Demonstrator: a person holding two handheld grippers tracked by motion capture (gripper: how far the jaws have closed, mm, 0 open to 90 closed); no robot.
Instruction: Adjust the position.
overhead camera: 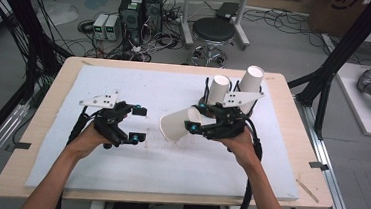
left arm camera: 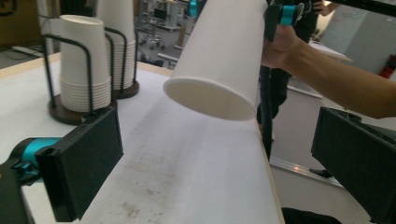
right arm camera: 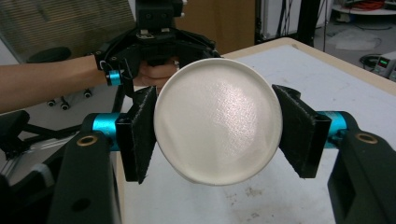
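1. Table [overhead camera: 46, 123], white-topped, spans the frame's middle; bare surface lies lower centre.
2. Cup stacks [overhead camera: 235, 86] stand in racks upper right.
3. Right gripper [overhead camera: 200, 120], centre right, grips a paper cup [overhead camera: 178, 125] sideways, mouth toward frame left.
4. Left gripper [overhead camera: 138, 125], centre left, fingers spread wide, empty, facing that cup.

White paper cup [overhead camera: 179, 124], black hand-held gripper [overhead camera: 196, 118]
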